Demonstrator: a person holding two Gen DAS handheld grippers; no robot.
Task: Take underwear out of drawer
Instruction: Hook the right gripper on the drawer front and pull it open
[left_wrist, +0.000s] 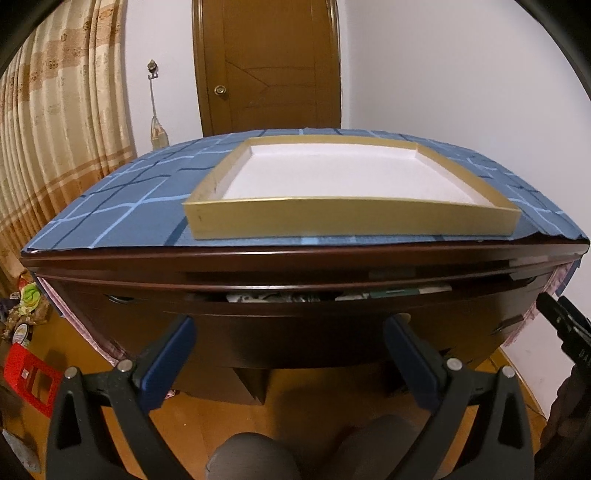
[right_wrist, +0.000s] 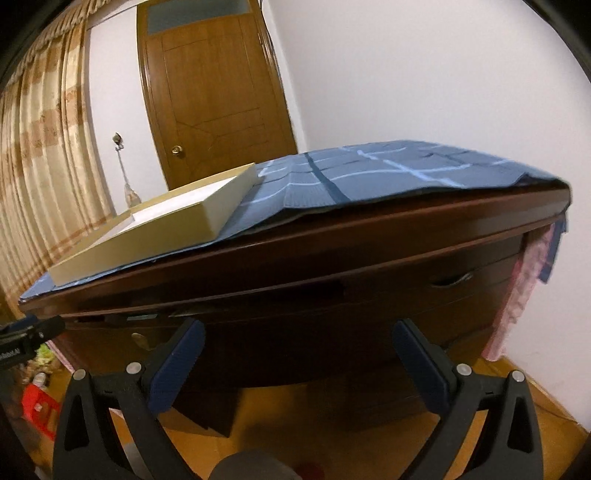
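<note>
- Soft cloth, most likely the underwear (left_wrist: 280, 296), peeking out of the thin gap at the top of the drawer (left_wrist: 295, 332); too little showing to be sure.
- Probably light, floppy and easy to squash; not breakable, not slippery. Best pinched on a thick fold near the top of the pile, so it lifts in 1 piece.
- Drawer only open a crack, made of dark, smooth, shiny wood, with a small curved handle (right_wrist: 452, 281) far on the right side. Likely needs pulling out more first.
- Left gripper (left_wrist: 291, 332) wide open, holding nothing, close in front of the drawer.
- Right gripper (right_wrist: 299, 334) also wide open and empty, near the same drawer front.
- Blue pads (left_wrist: 177, 354) on both, looking rubbery and ridged, good for holding cloth.
- On top of the desk (left_wrist: 258, 258): a blue cloth (left_wrist: 122, 206) with light lines, thin and a bit wrinkled.
- On that cloth, a flat gold box lid (left_wrist: 332, 214), stiff card, white inside, nothing in it.
</note>
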